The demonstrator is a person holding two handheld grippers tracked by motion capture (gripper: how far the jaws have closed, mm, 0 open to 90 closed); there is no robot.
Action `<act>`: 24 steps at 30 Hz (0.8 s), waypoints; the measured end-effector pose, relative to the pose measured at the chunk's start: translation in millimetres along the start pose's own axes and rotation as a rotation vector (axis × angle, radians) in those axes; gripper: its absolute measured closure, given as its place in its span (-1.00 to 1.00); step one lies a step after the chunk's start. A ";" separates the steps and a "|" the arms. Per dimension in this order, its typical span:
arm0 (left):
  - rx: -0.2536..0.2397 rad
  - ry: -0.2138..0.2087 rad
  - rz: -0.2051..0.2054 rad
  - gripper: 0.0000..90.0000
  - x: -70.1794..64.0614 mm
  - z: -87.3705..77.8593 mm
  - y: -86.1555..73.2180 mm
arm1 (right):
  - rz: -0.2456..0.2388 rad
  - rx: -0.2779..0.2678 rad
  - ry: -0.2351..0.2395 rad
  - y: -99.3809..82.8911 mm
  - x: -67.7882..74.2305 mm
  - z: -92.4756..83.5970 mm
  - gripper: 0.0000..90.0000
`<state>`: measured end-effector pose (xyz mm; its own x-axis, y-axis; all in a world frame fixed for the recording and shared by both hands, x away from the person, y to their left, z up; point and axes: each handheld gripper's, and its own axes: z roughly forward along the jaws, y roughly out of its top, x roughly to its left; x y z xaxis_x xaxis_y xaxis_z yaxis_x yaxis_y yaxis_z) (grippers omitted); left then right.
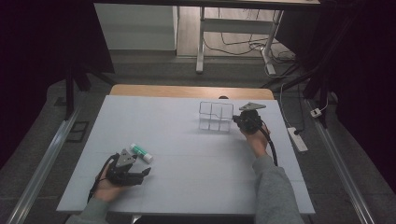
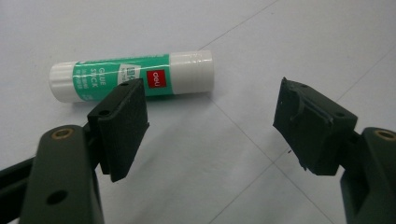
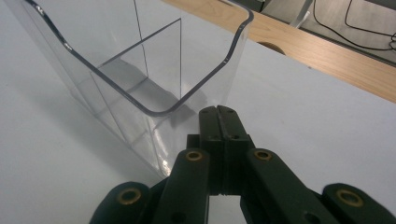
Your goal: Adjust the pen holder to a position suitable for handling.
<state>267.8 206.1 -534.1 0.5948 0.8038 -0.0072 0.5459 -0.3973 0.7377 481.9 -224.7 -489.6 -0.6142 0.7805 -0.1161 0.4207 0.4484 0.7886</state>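
We rest our left gripper [image 2: 210, 126], jaws wide, beside the glue stick [image 2: 133, 74]; our right gripper [image 3: 219, 116], closed empty, touches the clear organizer [image 3: 140, 70]. Next, we judge, comes grasping the stick.

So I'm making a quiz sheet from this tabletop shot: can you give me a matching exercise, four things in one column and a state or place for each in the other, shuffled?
Things:
1. glue stick
2. clear organizer
3. left gripper
4. right gripper

States or places:
A. jaws closed together, empty, beside a transparent wall
B. lying on its side on the white table
C. jaws wide apart with nothing between them
D. standing upright at the far side, split by dividers

Pairs: 1-B, 2-D, 3-C, 4-A
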 end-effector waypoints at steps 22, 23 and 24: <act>0.027 0.038 0.025 -0.42 -1.8 1.8 -0.9 | 0.021 0.023 0.001 21.5 17.4 22.9 0.99; 0.029 0.039 0.024 -0.42 -1.3 2.1 -1.2 | 0.020 0.020 0.002 22.5 18.6 24.1 0.99; 0.030 0.041 0.023 -0.42 -0.8 2.4 -1.5 | 0.020 0.020 0.002 22.5 18.6 24.1 0.99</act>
<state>267.9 205.0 -536.8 0.5830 0.8116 0.0375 0.5504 -0.4285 0.7165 496.0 -189.6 -488.6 -0.6069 0.7885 -0.0991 0.4465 0.4415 0.7783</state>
